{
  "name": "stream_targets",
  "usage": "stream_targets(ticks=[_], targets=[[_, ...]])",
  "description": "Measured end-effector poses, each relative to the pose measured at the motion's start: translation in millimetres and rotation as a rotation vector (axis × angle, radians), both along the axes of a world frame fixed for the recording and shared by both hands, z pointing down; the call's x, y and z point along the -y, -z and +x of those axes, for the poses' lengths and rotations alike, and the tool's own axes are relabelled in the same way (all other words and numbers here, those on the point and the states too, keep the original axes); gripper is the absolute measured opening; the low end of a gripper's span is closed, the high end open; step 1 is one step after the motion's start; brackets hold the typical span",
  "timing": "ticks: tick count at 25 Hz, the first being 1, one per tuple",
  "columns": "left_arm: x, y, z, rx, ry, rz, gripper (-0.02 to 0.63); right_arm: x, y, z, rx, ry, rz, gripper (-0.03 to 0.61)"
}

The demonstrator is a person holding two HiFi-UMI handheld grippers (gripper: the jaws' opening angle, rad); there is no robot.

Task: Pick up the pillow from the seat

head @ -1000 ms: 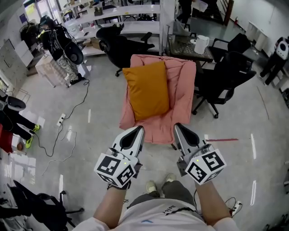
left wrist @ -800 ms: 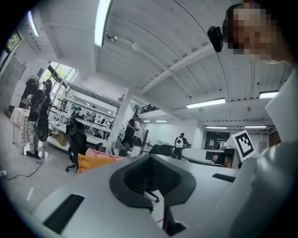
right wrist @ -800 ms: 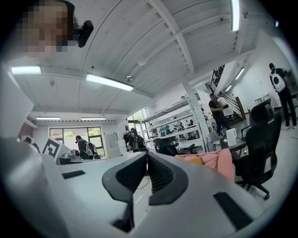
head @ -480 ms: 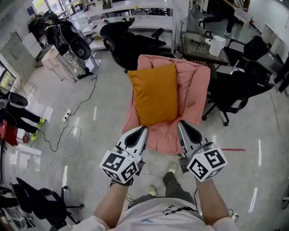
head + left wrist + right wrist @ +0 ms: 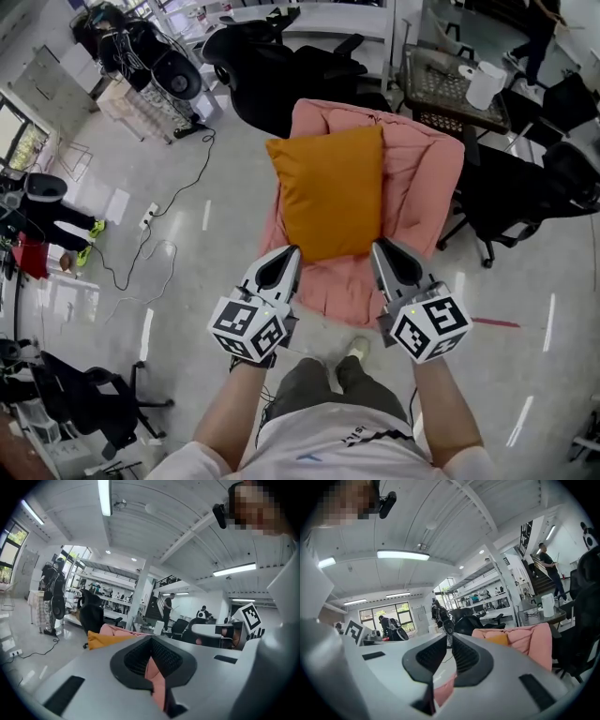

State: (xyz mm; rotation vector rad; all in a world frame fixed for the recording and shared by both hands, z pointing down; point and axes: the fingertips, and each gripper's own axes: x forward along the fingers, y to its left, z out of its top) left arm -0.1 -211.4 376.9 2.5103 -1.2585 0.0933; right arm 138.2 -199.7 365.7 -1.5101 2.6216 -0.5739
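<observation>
An orange pillow (image 5: 331, 190) lies on the pink padded seat (image 5: 424, 187) in the head view, its near edge close to both grippers. My left gripper (image 5: 290, 251) hovers at the pillow's near left corner, jaws shut and holding nothing. My right gripper (image 5: 379, 246) hovers at the pillow's near right corner, also shut and empty. In the left gripper view the pillow (image 5: 104, 640) and seat (image 5: 119, 630) show just past the shut jaws (image 5: 151, 641). The right gripper view shows the seat (image 5: 527, 646) and a bit of the pillow (image 5: 498, 639) beyond its shut jaws (image 5: 448, 641).
Black office chairs stand behind the seat (image 5: 277, 80) and to its right (image 5: 534, 187). A mesh side table (image 5: 450, 80) with a white kettle (image 5: 485, 82) stands at the back right. Cables (image 5: 155, 248) trail over the floor at left. The person's feet (image 5: 349, 354) are at the seat's front.
The person has stepped closer to the seat. Both grippers have moved forward and now reach the pillow's near edge. Their jaws stayed shut.
</observation>
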Motion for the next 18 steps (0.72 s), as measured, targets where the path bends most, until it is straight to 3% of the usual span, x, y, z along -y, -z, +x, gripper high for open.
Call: stream_targets(ticks=[7, 13, 18], targets=[[66.3, -52.7, -18.6, -0.006, 0.075, -0.074, 0.03, 62.6, -59.7, 8.6, -0.038, -0.008, -0.084, 0.065], [147.3, -125.1, -32.8, 0.008, 0.093, -0.131, 0.174, 133.8, -131.6, 14.5, -0.093, -0.036, -0.164, 0.137], [213.8, -196.0, -49.1, 0.02, 0.105, -0.18, 0.238, 192.6, -203.0, 26.9, -0.122, -0.082, -0.196, 0.206]])
